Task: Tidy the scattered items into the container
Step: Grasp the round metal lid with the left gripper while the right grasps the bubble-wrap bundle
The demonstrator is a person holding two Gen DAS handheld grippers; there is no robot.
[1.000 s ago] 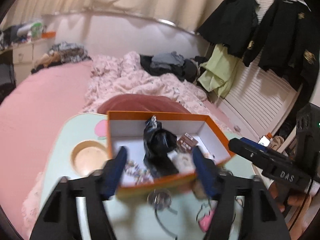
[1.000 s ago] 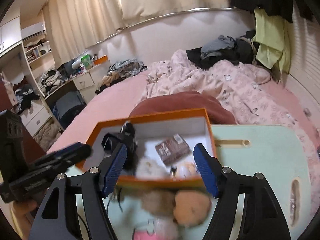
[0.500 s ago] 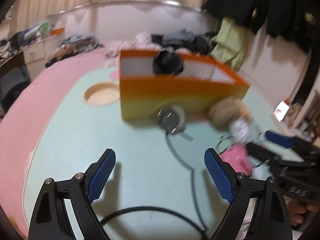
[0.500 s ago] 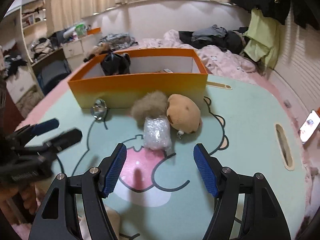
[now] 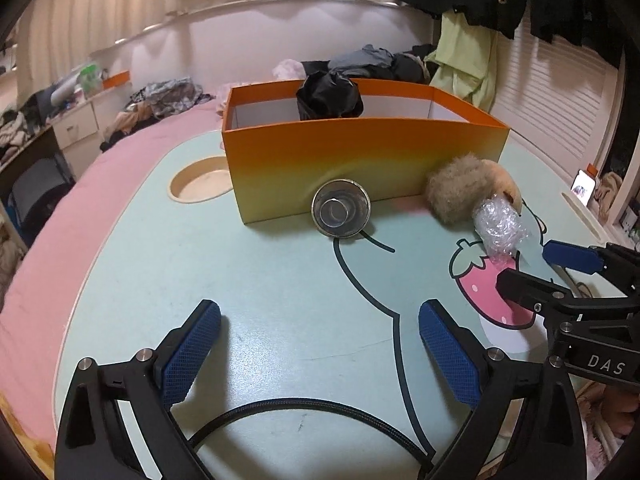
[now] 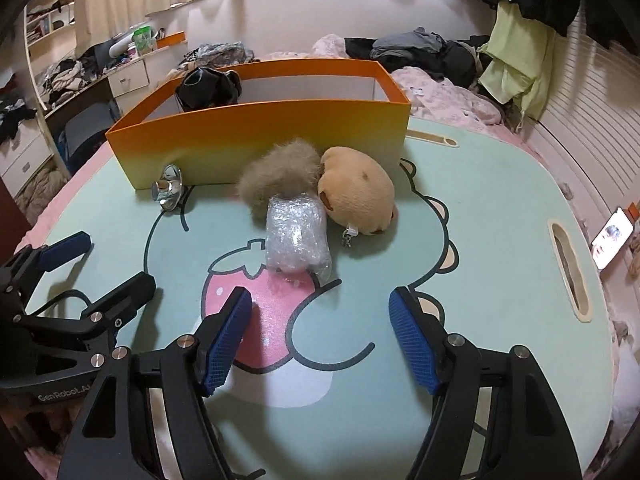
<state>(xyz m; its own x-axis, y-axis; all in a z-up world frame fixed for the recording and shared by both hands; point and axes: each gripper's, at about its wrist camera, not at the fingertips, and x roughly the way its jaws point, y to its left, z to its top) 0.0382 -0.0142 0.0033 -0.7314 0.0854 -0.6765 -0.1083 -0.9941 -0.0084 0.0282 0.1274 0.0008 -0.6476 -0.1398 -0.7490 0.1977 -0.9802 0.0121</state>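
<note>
- The left gripper (image 5: 319, 342) hovers low over the mint-green table (image 5: 280, 292), jaws spread wide, gripping and touching nothing.
- The right gripper (image 6: 320, 334) is likewise spread wide and empty above the strawberry print (image 6: 256, 312).
- A bubble-wrapped bundle (image 6: 297, 238) lies just ahead of the right gripper, roughly in line with the gap between its blue pads (image 6: 226, 338).
- Touching the bundle's far end are a fluffy beige pompom (image 6: 280, 174) and a tan plush toy (image 6: 356, 192), both against the orange box (image 6: 260, 136).
- A small metal cup (image 5: 341, 213) lies on its side against the box front, well ahead of the left gripper.
- A black bag (image 5: 329, 98) sits inside the box.
</note>
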